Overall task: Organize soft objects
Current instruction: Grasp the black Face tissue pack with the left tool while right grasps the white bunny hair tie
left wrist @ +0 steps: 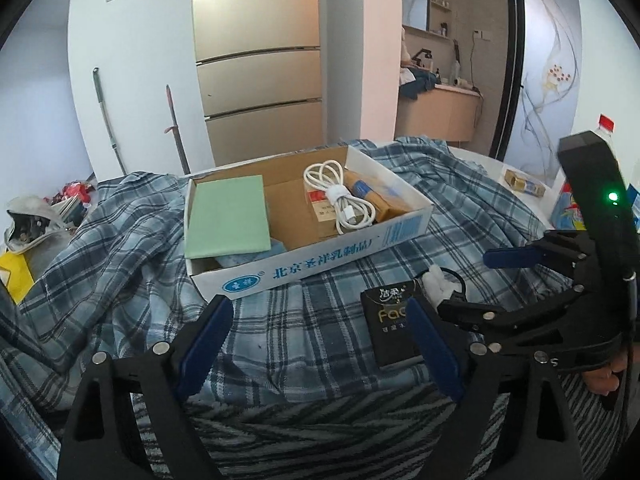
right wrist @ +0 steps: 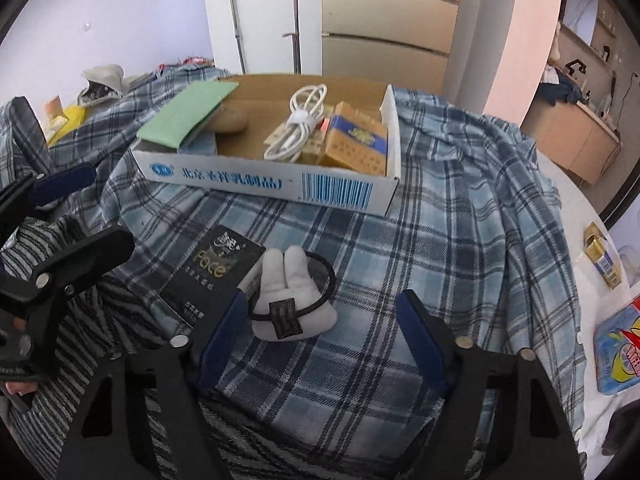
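The left claw [left wrist: 320, 344] hangs wide open over a plaid cloth [left wrist: 280, 320]. Ahead sits a cardboard box [left wrist: 320, 264] holding a green pad [left wrist: 228, 216] and a coiled white cable [left wrist: 340, 196]. A black packet [left wrist: 390, 328] lies beside the right claw [left wrist: 476, 276].

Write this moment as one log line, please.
left gripper: open, empty | right gripper: open, by plush hair tie | black pack: on shirt | box: behind
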Demonstrator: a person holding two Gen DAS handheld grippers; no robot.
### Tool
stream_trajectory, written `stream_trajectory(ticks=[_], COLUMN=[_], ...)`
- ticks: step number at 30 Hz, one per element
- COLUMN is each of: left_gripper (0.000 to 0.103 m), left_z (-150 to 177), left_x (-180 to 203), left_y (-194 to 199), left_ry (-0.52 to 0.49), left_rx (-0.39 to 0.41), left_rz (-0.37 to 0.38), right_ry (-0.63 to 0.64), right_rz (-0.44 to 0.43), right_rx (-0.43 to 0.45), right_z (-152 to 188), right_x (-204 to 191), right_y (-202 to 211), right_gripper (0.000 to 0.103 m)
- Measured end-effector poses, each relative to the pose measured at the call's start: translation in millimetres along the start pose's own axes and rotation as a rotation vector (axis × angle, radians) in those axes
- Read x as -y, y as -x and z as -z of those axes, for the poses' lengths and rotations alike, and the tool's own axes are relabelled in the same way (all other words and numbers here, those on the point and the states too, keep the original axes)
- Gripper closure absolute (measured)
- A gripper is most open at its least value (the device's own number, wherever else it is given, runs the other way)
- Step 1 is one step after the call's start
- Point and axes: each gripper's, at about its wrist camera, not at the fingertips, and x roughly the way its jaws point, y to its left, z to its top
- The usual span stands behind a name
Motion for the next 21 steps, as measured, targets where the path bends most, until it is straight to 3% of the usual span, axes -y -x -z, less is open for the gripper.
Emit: stream_trajectory(ticks=[4, 8, 12, 15, 21], left_gripper=[0.013, 0.013, 0.013, 0.013, 0.015], left_z=[0, 0, 0, 0, -4], left_x=[1, 1, 1, 4, 16], left_y=[-4, -8, -6, -5, -15], left_ry=[-0.004, -0.008, -0.016, -0.030, -0.077], left_rx=[-0.016, -0.043, -0.034, -0.032, -0.116], left_rz=[0.007, 0.023, 0.039, 0.047, 0.066], right_ry=[0.024, 0.061, 0.072, 0.043, -0.034], right_rz=[-0.023, -0.028, 0.001, 0.015, 0.027], right_rx=[-0.024, -0.025, 0.006, 0.069, 0.175], right_z=[0, 2, 3, 3, 1], right_x=[-3, -10, -13, -8, 5], right_y=[-3, -3, 2, 15, 35], right_gripper=[0.044, 0.064, 0.072, 0.072, 0.072])
